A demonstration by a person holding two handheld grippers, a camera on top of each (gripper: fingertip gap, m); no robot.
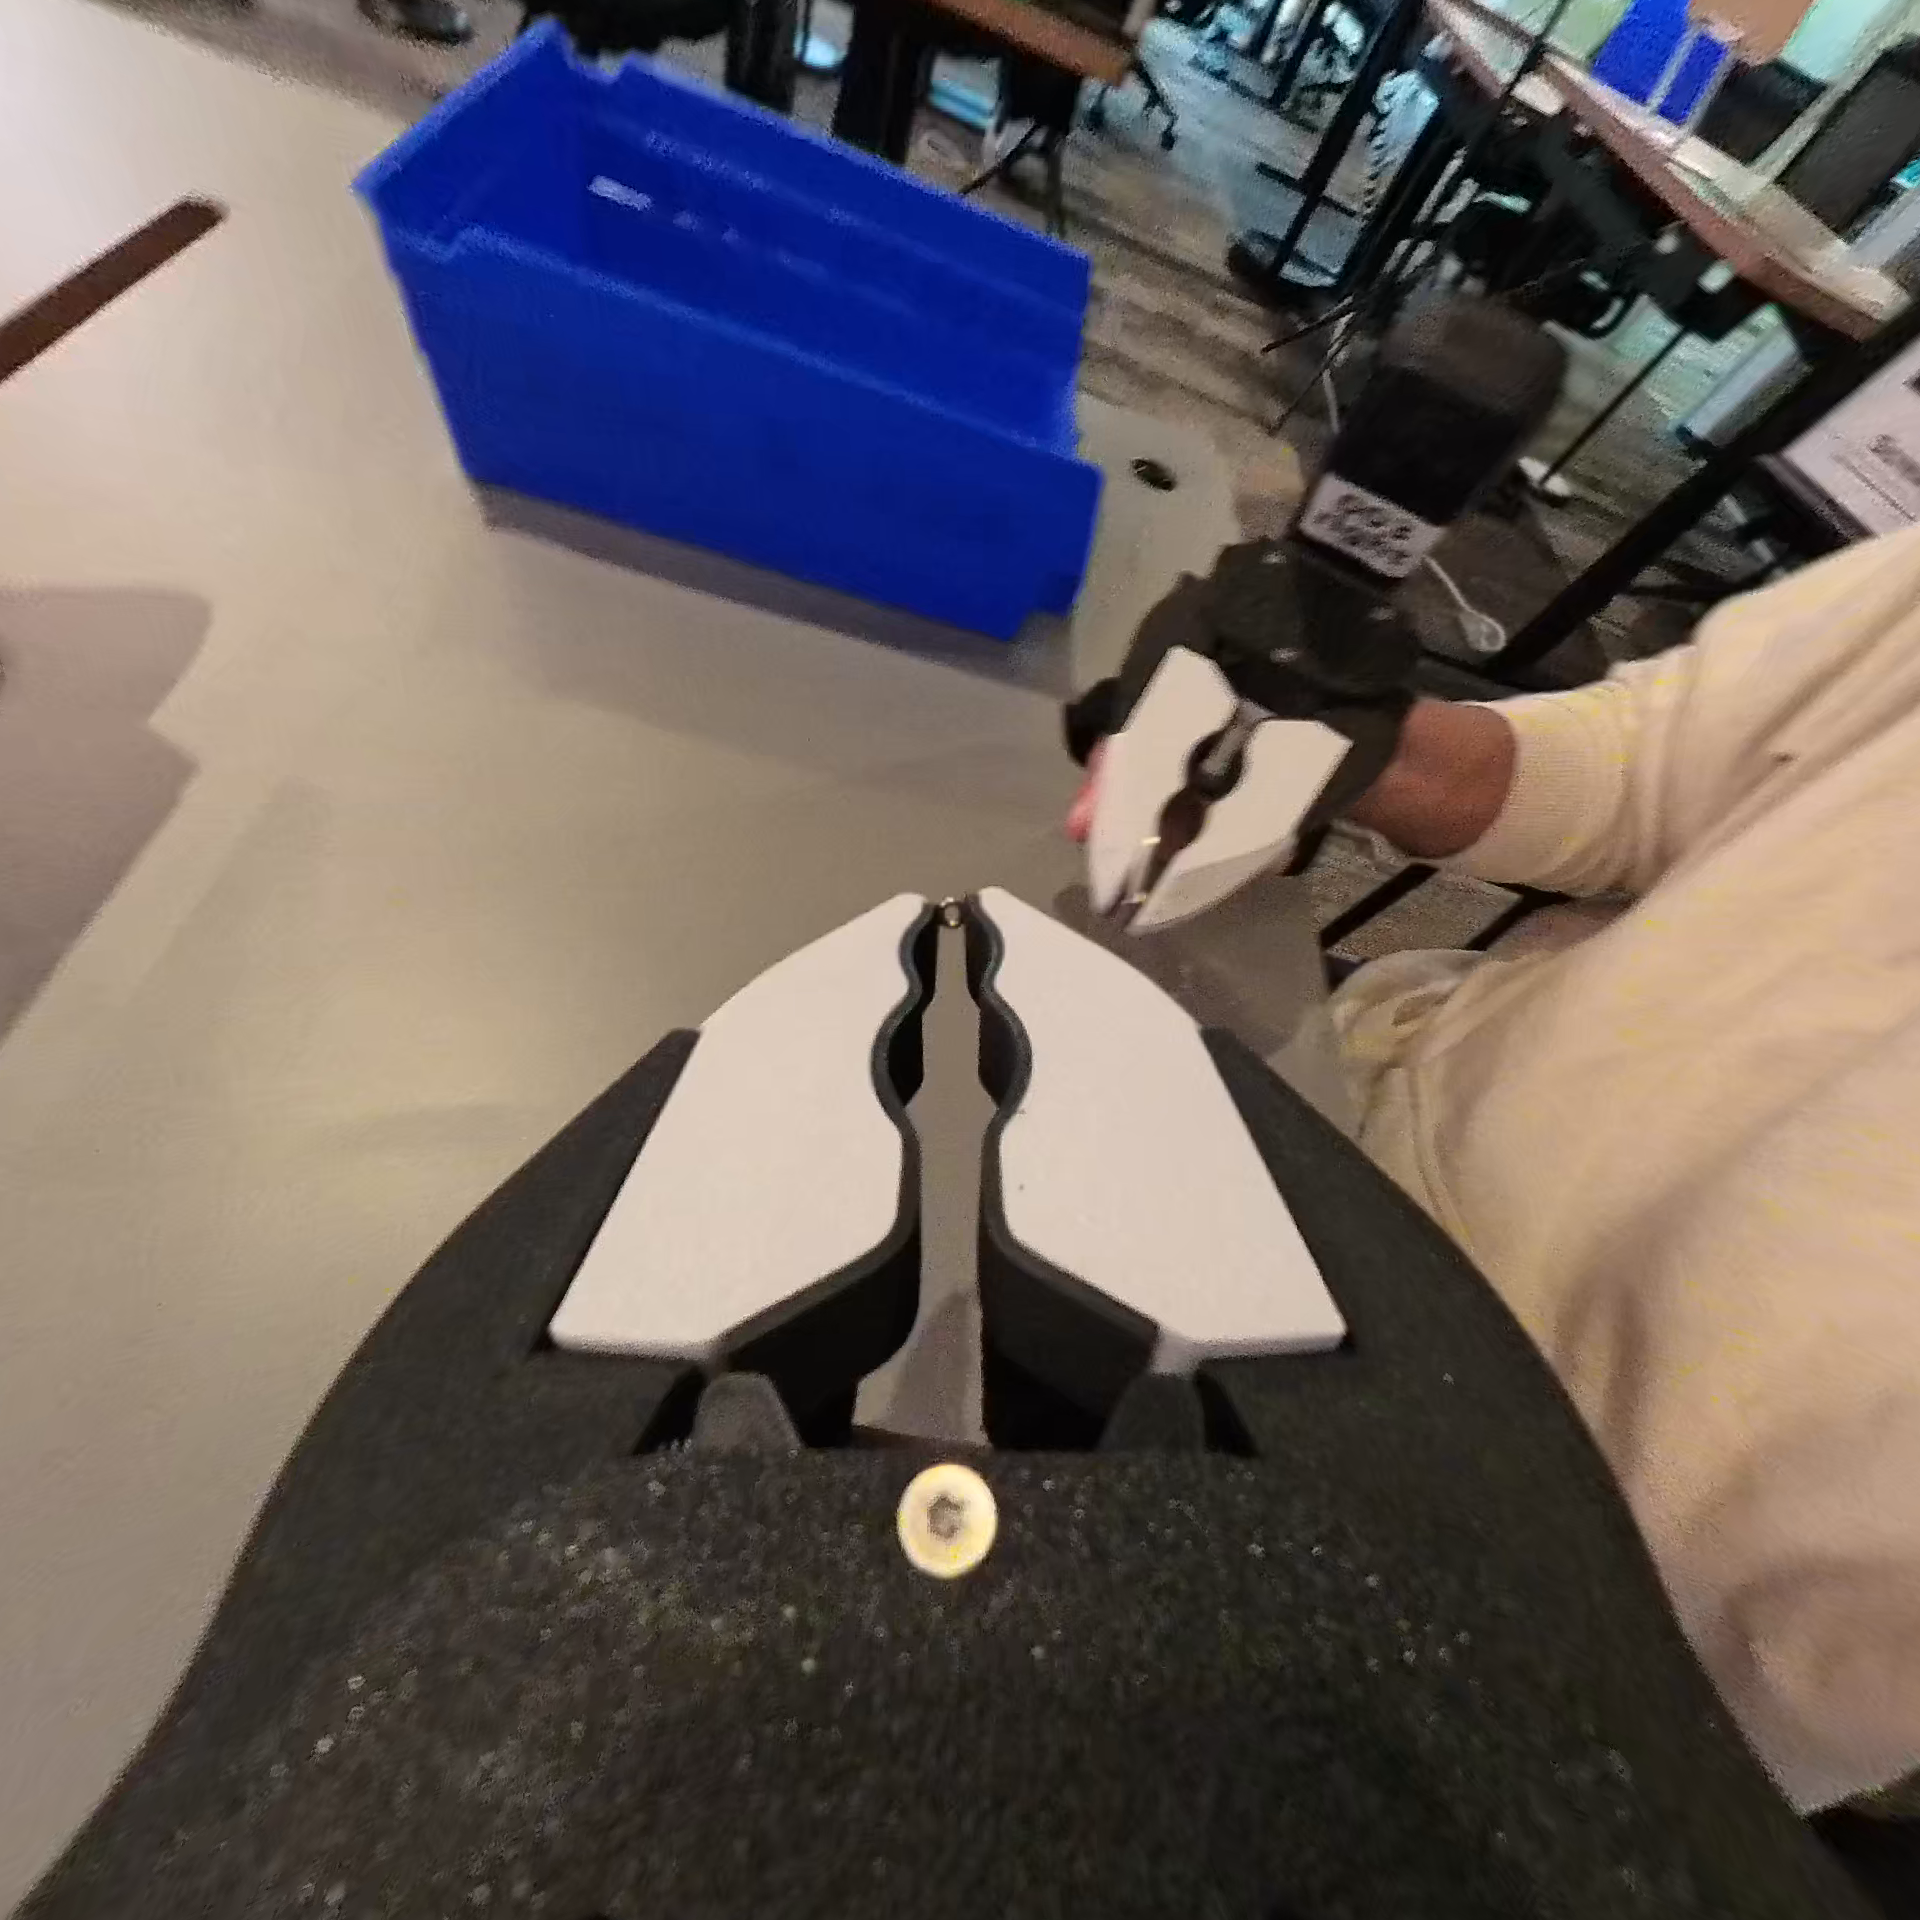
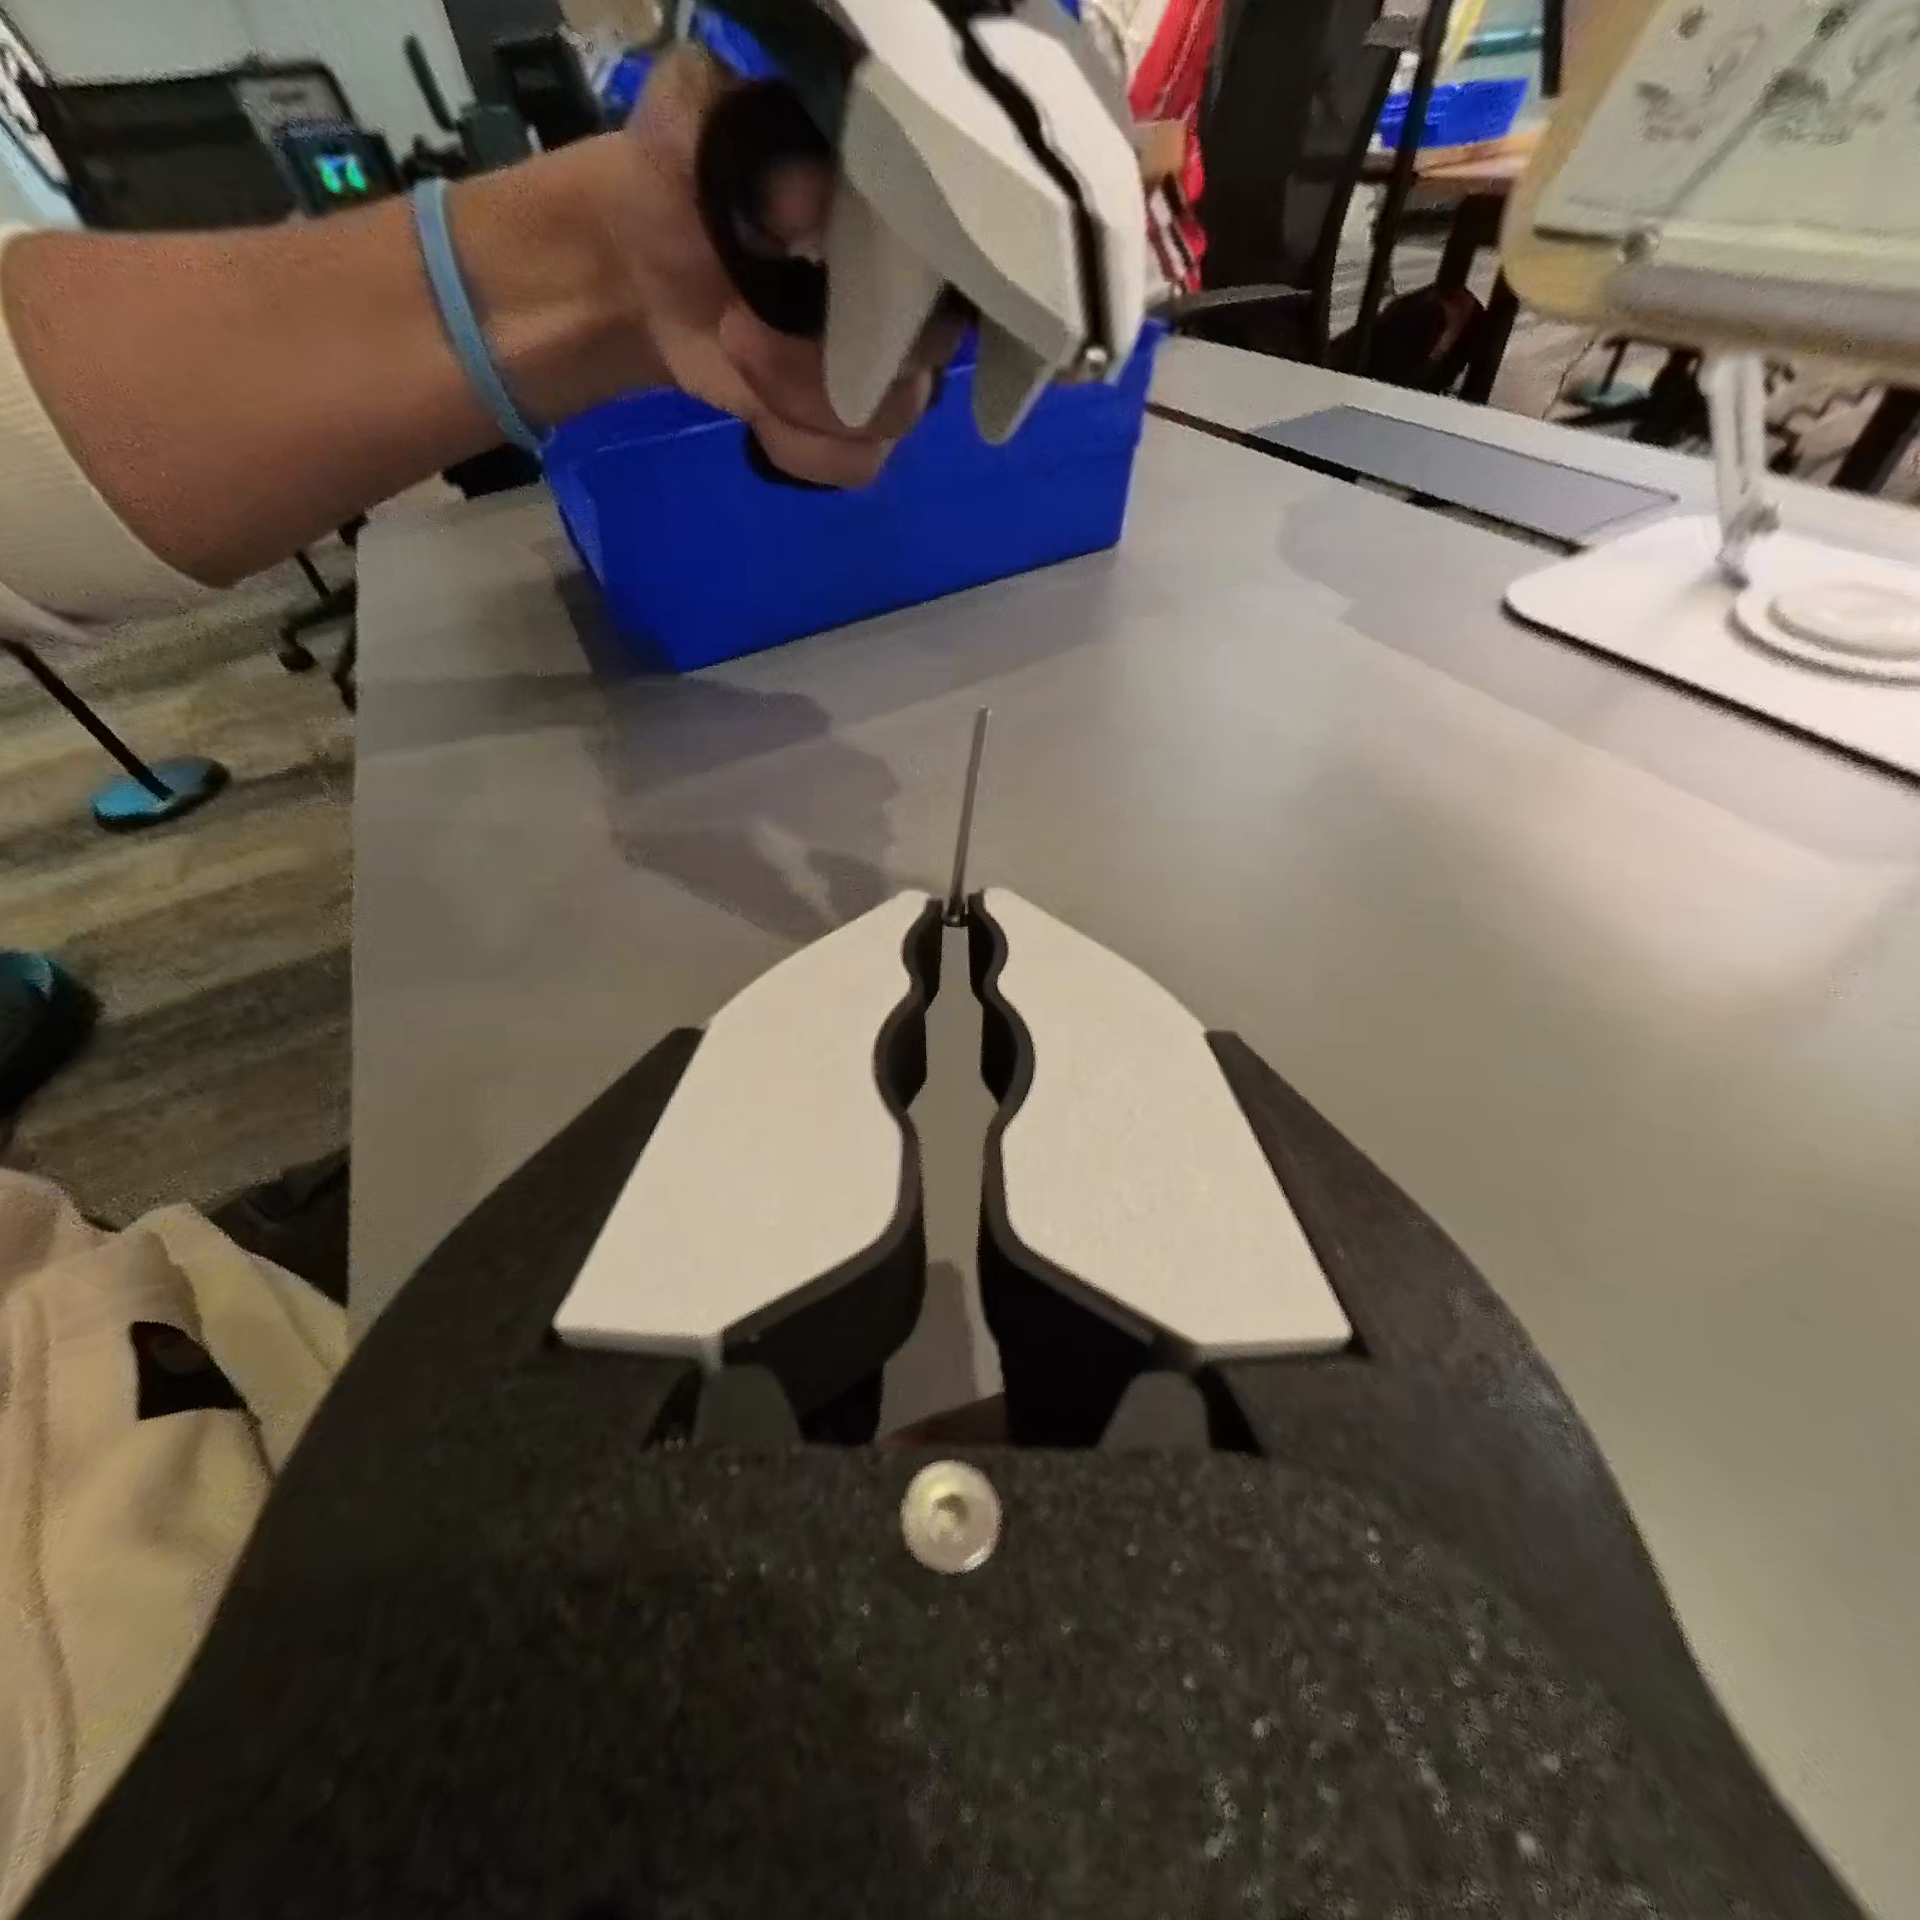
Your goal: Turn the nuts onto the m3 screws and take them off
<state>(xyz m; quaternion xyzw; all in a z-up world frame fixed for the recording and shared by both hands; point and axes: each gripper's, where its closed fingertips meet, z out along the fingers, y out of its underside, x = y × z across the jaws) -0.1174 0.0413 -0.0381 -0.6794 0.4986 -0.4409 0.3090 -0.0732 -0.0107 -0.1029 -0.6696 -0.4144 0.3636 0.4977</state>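
- Left tongs, nearest the lens in the left wrist view: tips drawn almost together, pinching 1 small nut at the very end. Held above the grey desk, clear of its surface.
- Right tongs, nearest the lens in the right wrist view: tips likewise nearly together, gripping 1 thin screw by its lower end. Shank projects straight forward past the tips, over the desk, not touching it.
- Nut and screw are apart; nut is not on the thread.
- In the right wrist view, the left tongs appear raised at the upper centre, gripped by a hand with a blue wristband.
- In the left wrist view, the right tongs appear to the right, close to the left tips but not touching, held at the desk's edge.
- Blue bin stands on the desk beyond both tongs, near the desk's far edge. Contents cannot be determined.
- White stand base sits toward the desk's right edge.
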